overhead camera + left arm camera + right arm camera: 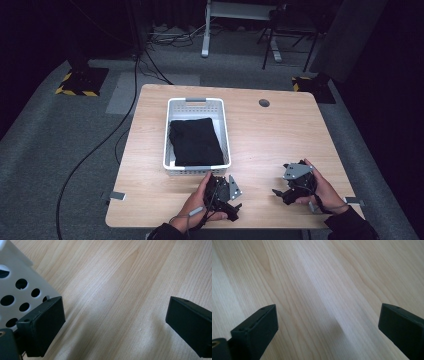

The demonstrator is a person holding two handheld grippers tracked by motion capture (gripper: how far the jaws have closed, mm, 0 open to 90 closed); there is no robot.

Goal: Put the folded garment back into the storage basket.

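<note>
Left gripper (231,206) and right gripper (281,193) both held low near the person's edge, each in one hand, jaws spread wide, nothing between them.

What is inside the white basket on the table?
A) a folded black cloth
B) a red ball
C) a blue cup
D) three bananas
A: in the high view the white basket holds a folded black cloth lying flat on its bottom, while the left gripper and the right gripper rest on the table in front of it.
</note>
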